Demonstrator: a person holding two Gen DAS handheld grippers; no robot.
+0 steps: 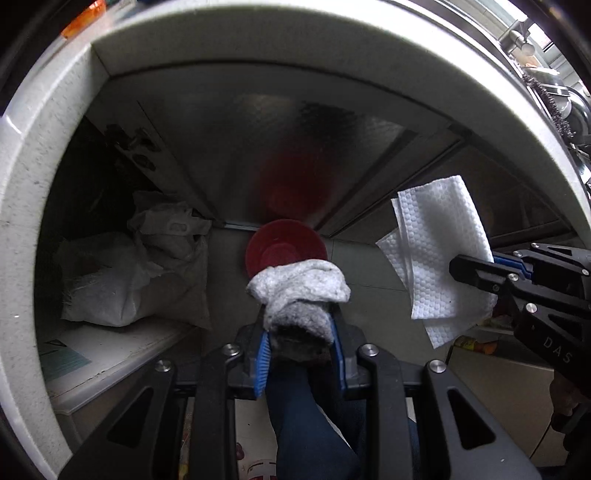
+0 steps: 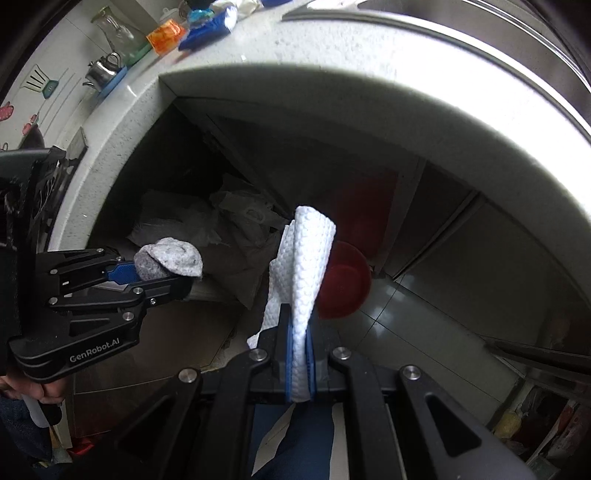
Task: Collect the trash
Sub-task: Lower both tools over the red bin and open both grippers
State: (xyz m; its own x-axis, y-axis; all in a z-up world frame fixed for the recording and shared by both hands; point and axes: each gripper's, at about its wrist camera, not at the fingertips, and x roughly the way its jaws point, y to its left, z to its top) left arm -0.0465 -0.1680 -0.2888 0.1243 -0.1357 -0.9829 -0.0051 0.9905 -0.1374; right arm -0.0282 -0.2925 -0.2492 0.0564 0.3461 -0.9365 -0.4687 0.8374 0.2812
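Grey-white crumpled wad (image 1: 299, 291), cloth or tissue, can't tell which, is clamped between the blue pads of the left gripper (image 1: 301, 332); jaws closed on it, wad bulging out past the fingertips. Left gripper points steeply down, over the floor in front of the white counter edge (image 1: 22, 221). Far left under the counter: a slumped whitish plastic sack (image 1: 140, 273) on a low ledge, well apart from the wad. Directly beyond the wad, on the tiled floor (image 1: 373, 266) against the metal cabinet front, sits a red bin (image 1: 286, 243); from the left wrist view the wad overlaps its near rim, contact not shown. Right of that: white embossed paper towel (image 1: 439, 251), folded, pinched at its lower end by the right gripper (image 1: 476, 273); jaws shut tight on the sheet, most of it sticking up free above the fingers. Right wrist view confirms: towel (image 2: 306, 277) squeezed flat between the blue pads, red bin (image 2: 343, 284) just behind it, left gripper (image 2: 177, 280) with its wad (image 2: 170, 258) off to the left side. Both grippers sit near each other, not touching. Counter top in back carries a glass jar (image 2: 118, 33), a small metal kettle (image 2: 103, 72) and an orange packet (image 2: 166, 35)
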